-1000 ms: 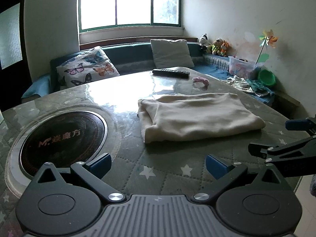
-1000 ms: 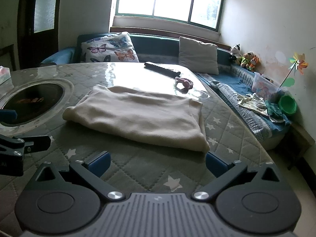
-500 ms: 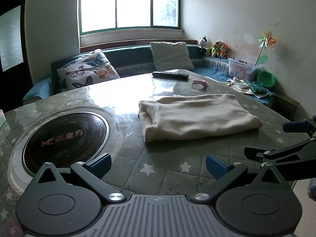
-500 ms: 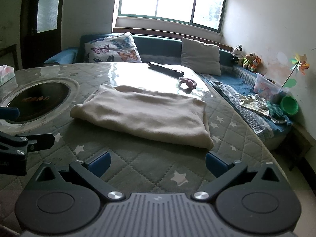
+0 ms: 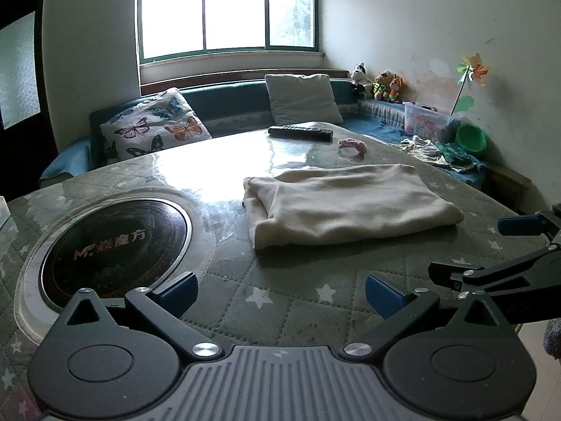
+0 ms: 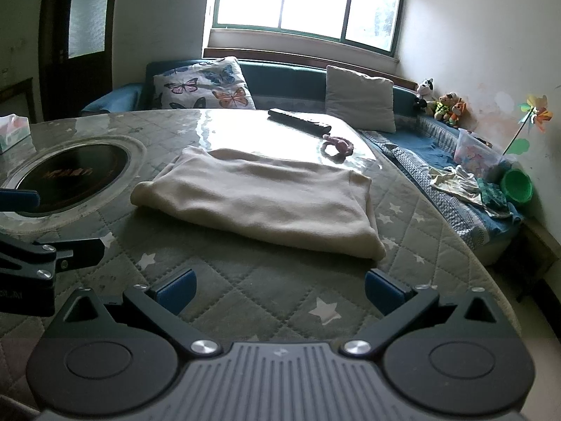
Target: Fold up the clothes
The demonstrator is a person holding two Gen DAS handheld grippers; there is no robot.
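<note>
A cream garment [image 5: 347,207] lies folded into a flat rectangle at mid-counter [image 5: 280,301], layered edges showing at its left end, surface smooth with slight ripples. The left tool [image 5: 280,289] and right tool [image 6: 278,287] hover near the counter's near edge, both spread wide and empty, apart from the cloth. Beyond it lie a remote [image 5: 299,132] and a pink item [image 5: 352,145], possibly a hair tie.
</note>
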